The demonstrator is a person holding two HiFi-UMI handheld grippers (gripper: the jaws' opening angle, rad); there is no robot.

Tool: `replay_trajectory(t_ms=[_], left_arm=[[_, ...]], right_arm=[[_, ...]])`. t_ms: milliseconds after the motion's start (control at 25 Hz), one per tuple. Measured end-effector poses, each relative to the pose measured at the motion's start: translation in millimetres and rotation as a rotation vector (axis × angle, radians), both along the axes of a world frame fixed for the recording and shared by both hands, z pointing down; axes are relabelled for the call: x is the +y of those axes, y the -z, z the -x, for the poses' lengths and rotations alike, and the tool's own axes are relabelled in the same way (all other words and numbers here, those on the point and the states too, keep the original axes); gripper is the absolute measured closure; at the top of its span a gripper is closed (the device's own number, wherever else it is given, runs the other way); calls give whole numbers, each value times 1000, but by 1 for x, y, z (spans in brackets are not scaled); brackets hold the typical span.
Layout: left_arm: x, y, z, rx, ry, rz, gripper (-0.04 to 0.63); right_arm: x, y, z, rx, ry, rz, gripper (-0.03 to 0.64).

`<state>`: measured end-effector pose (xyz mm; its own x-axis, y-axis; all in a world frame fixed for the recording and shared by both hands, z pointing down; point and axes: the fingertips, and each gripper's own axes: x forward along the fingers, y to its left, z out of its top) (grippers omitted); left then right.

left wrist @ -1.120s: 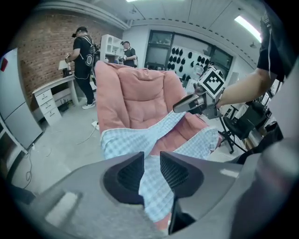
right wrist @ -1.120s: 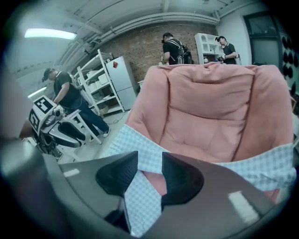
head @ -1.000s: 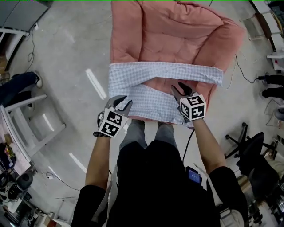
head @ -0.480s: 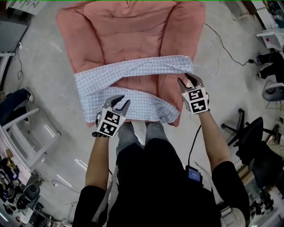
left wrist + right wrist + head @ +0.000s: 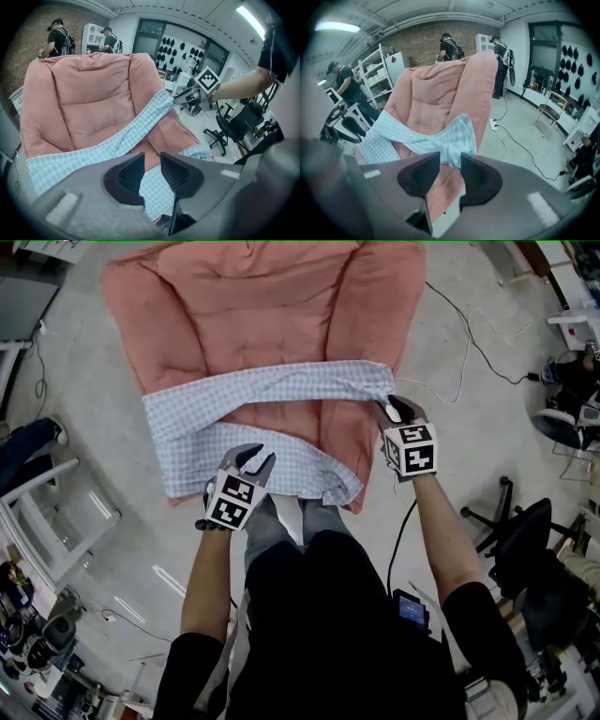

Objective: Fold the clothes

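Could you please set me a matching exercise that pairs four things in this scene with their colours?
Things:
1. shirt
2. armchair
3. office chair
4. floor

Colours:
a. black
b. grey
c. pale blue check
d. pink

Pairs: 1-c; 2-d; 3-a; 4-b
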<state>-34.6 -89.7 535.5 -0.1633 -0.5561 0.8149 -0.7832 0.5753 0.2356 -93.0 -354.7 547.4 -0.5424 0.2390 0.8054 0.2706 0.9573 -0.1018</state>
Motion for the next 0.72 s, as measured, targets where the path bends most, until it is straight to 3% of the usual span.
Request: replay_trajectory(t_ms=[80, 200, 320, 480, 720], left_arm=[[1, -3, -2, 7, 1, 11, 480], [1, -7, -4, 16, 1, 24, 480], [-4, -9, -3, 17, -6, 28, 480], [-16, -13, 0, 13, -23, 30, 480], [-23, -22, 2, -5, -48, 38, 480]], right_arm=[[2, -4, 3, 7, 9, 2, 481], [-1, -5, 4, 5, 3, -8, 568], [-4, -1, -2, -5, 17, -8, 595], [-10, 3, -15, -19, 44, -23, 601], [-41, 5, -42, -50, 63, -127, 603]])
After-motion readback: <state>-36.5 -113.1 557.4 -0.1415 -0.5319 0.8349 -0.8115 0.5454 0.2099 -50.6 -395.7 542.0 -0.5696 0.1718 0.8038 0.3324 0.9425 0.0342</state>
